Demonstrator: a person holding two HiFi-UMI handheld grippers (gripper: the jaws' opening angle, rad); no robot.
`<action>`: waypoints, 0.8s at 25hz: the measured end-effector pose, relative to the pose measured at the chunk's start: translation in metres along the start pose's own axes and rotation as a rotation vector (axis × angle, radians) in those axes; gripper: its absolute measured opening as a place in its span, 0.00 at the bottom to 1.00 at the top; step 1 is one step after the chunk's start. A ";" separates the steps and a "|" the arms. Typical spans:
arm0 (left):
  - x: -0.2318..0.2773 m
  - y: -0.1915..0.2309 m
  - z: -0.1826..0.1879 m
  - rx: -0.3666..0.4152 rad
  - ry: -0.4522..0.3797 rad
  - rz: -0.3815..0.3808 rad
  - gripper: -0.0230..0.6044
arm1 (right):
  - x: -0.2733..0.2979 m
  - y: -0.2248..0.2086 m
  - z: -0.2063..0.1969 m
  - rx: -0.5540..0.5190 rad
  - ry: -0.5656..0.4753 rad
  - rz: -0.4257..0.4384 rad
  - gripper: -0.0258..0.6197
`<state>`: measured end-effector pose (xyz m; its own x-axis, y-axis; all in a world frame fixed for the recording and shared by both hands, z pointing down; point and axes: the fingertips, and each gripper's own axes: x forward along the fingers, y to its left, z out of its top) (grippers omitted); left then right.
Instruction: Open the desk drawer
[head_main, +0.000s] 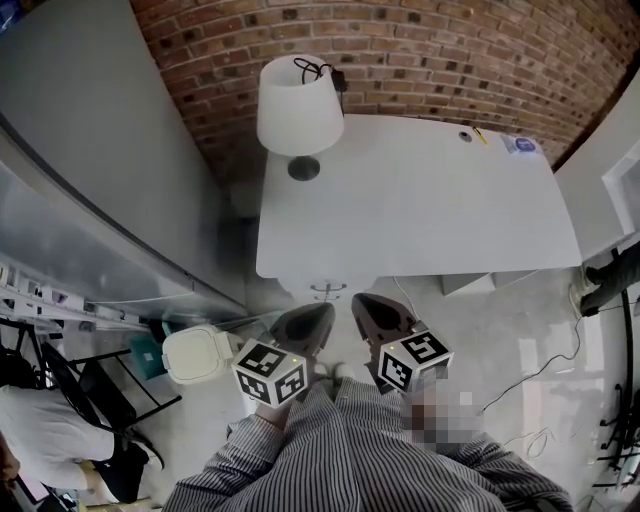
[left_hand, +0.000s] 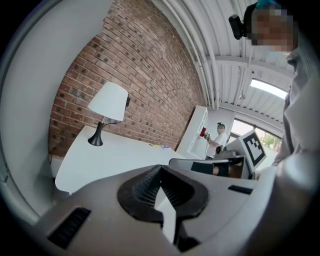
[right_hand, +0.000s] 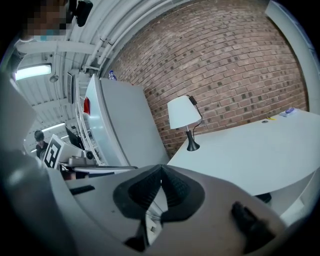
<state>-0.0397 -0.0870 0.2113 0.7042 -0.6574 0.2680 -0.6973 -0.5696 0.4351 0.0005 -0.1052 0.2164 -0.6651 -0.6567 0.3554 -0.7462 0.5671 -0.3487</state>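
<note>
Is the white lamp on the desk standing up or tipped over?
Upright. The white-shaded lamp with a dark base stands on its round foot on the white desk, shade on top.

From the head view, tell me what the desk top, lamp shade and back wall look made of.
Desk top: smooth matte white, likely laminate or painted board; no grain shows. Lamp shade: matte white, probably fabric or paper. Back wall: bare red brick with pale mortar joints.
</note>
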 end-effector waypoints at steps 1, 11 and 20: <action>-0.001 0.002 -0.003 -0.004 0.005 0.002 0.05 | 0.000 -0.001 -0.002 0.005 0.004 -0.003 0.06; -0.003 0.011 -0.031 -0.012 0.080 -0.004 0.05 | 0.004 -0.001 -0.030 0.052 0.044 -0.011 0.06; 0.001 0.021 -0.057 -0.059 0.134 0.005 0.05 | 0.007 -0.011 -0.060 0.116 0.099 -0.018 0.06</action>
<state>-0.0458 -0.0718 0.2703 0.7151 -0.5862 0.3808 -0.6945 -0.5342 0.4820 0.0023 -0.0863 0.2753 -0.6556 -0.6104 0.4445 -0.7536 0.4909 -0.4372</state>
